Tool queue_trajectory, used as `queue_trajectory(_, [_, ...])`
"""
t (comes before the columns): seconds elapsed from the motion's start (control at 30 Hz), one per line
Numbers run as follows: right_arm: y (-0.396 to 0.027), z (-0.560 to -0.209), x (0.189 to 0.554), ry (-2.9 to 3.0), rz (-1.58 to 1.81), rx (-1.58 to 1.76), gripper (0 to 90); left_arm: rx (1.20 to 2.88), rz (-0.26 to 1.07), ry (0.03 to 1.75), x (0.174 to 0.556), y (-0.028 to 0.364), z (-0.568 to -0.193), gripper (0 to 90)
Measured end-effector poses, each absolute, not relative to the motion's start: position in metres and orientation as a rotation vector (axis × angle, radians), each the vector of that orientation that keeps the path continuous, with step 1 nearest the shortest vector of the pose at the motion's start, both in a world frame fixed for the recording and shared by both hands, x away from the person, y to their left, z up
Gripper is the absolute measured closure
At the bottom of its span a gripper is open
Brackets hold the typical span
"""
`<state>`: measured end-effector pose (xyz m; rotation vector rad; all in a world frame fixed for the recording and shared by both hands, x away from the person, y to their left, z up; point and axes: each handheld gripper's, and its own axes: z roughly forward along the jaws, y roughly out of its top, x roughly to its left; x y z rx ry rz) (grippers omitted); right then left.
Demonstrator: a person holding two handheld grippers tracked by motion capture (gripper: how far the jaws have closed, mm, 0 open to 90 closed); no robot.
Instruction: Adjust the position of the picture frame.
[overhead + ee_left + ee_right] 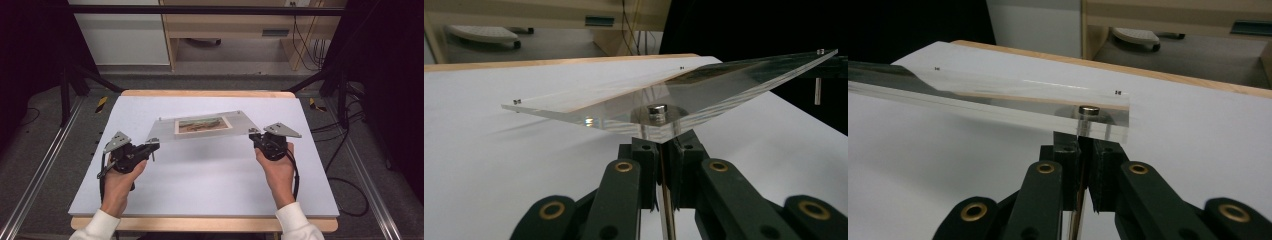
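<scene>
Between both sets of fingers: clear frame [202,130], long axis side to side | left gripper [154,145], right gripper [254,134] clamp its corner posts | high view shows its picture [203,125].

Clear acrylic photo frame [202,127] with landscape picture [203,125] inside, metal corner standoffs, held level, lifted above white counter [200,185]

The high view looks forward and down from above the person's side, taking in the whole white table [200,180] mid-frame with floor beyond. Each gripper view sits low and close behind its own black jaws at the bottom edge, looking nearly level across the tabletop. All three share the clear acrylic frame [200,127] [624,100] [1013,100], seen edge-on up close.
</scene>
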<state>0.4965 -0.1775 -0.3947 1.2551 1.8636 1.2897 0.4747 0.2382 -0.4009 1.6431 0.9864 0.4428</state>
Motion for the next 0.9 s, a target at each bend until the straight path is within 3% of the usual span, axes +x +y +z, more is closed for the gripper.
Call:
queue_trajectory(0.37, [-0.211,-0.404,0.490,1.771,1.270,1.347,84.1,1.670,0.417,0.915,0.503,0.207,-0.402,82.6])
queue_trajectory(0.9, [-0.217,-0.427,0.481,1.748,1.258,1.368,83.9,1.694,0.428,0.915,0.513,0.200,-0.425,82.7])
